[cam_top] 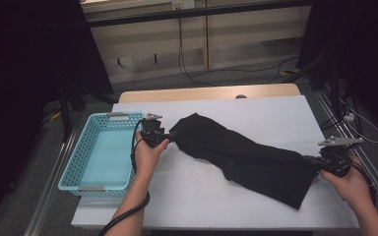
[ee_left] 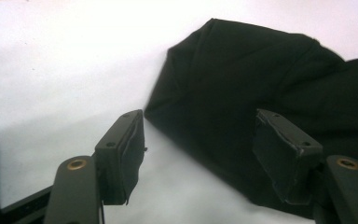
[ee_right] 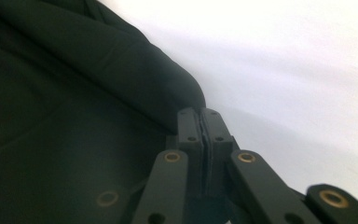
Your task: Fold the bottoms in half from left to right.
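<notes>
Here a black garment (cam_top: 246,157) lies long and slanted across the white counter (cam_top: 256,108), from near the turquoise basket (cam_top: 98,152) at the left down to the right edge. The left gripper (cam_top: 170,136) stands at the upper left end of the cloth, and in the left gripper view its fingers (ee_left: 121,154) are clearly apart, with one side over bare counter and the other over the dark fabric (ee_left: 242,107); they press on nothing. The right gripper (cam_top: 311,162) is at the lower right end, and in the right gripper view its fingers (ee_right: 190,128) are pressed together at the folded edge of the garment (ee_right: 74,121); whether a thin layer is caught between them I cannot tell. The work looks like folding or gathering the garment. To do it well, I think the left fingers should go lower and take the whole edge, not only the top layer, and both ends should lift evenly so the cloth does not twist.
</notes>
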Demonstrator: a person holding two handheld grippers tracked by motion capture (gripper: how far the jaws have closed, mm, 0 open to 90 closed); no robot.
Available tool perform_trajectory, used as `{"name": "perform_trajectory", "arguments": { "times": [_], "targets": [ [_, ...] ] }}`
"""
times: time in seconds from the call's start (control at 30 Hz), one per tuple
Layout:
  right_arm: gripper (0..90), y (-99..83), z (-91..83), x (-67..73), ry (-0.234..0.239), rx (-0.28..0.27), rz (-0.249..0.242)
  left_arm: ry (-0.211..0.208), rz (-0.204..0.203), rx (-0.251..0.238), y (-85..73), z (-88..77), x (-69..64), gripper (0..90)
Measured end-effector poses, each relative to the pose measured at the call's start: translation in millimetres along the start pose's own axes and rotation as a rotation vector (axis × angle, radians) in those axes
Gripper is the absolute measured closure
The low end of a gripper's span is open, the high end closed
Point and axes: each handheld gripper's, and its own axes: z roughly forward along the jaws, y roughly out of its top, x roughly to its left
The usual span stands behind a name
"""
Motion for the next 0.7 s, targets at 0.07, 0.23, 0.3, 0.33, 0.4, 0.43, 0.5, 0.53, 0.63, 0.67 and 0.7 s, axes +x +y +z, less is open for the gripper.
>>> {"name": "perform_trajectory", "arguments": {
  "times": [0.07, 0.23, 0.3, 0.33, 0.4, 0.43, 0.5, 0.53, 0.63, 0.67, 0.7],
  "targets": [
    [88.2, -0.4, -1.4, -2.4, -0.004, -0.007, 0.009, 0.002, 0.0, 0.003, 0.8, 1.1, 0.1, 33.3],
    [88.1, 1.6, 0.1, -1.8, -0.033, 0.009, -0.003, 0.013, 0.034, 0.008, 3.0, 7.5, -3.3, 35.6],
    [88.1, 2.2, 0.9, -3.1, -0.056, 0.01, 0.001, 0.0, 0.044, 0.004, 4.9, 9.6, -4.6, 44.3],
    [88.1, 2.5, 0.9, -3.4, -0.068, 0.013, 0.007, -0.008, 0.048, -0.002, 6.7, 10.8, -5.3, 44.9],
    [87.6, 3.4, 0.6, -4.5, -0.086, -0.002, 0.02, -0.016, 0.048, -0.005, 9.3, 12.5, -6.4, 51.7],
    [86.9, 3.8, 0.9, -4.5, -0.066, -0.013, 0.023, -0.036, 0.032, -0.011, 10.4, 13.9, -6.4, 52.8],
    [82.8, 3.4, 2.0, -2.9, -0.033, -0.034, 0.045, -0.031, 0.028, -0.002, 11.8, 16.7, -5.8, 59.2],
    [77.3, 3.6, 2.7, -2.6, -0.027, -0.041, 0.045, -0.035, 0.026, 0.004, 11.4, 18.9, -5.1, 60.6],
    [65.2, 6.0, 4.2, 2.6, -0.007, -0.062, 0.038, -0.065, 0.021, 0.046, 7.8, 25.5, -5.5, 71.8],
    [59.7, 6.7, 4.7, 4.3, -0.006, -0.067, 0.029, -0.075, 0.014, 0.059, 6.2, 26.9, -6.1, 76.1],
    [55.9, 7.8, 5.4, 7.0, -0.003, -0.072, 0.019, -0.086, 0.008, 0.071, 4.7, 28.0, -6.5, 81.0]
  ]
}}
